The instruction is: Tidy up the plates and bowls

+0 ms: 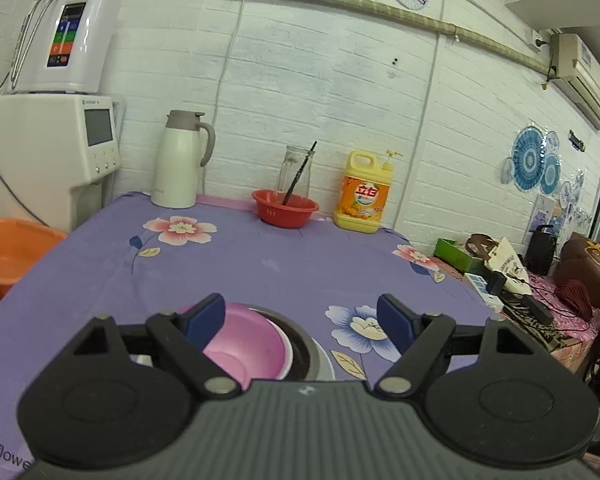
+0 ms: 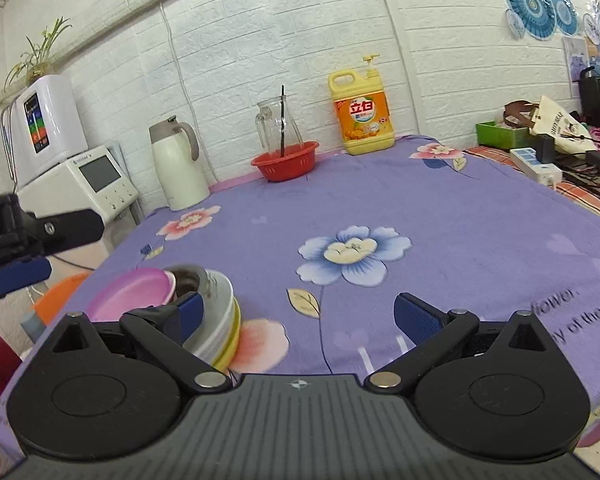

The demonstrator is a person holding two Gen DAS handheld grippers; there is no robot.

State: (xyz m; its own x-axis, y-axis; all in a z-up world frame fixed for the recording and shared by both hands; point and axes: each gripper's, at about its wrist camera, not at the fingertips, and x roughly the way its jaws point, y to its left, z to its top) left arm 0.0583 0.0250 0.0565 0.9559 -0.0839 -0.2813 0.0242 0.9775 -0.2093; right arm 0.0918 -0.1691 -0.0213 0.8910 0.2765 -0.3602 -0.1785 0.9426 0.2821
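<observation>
both tongs spread apart: left gripper (image 1: 302,318) above the pink bowl (image 1: 246,344), right gripper (image 2: 298,312) just beside; bowl atop the stacked bowls (image 2: 216,320) near the tablecloth's (image 2: 440,216) front left corner.

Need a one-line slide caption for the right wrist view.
Open right gripper beside a stack of bowls topped by a pink plate on the floral tablecloth.

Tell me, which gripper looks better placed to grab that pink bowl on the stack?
Probably the left gripper: it is open, with the pink bowl between its fingers. The right gripper, also open, sits beside the stack.
</observation>
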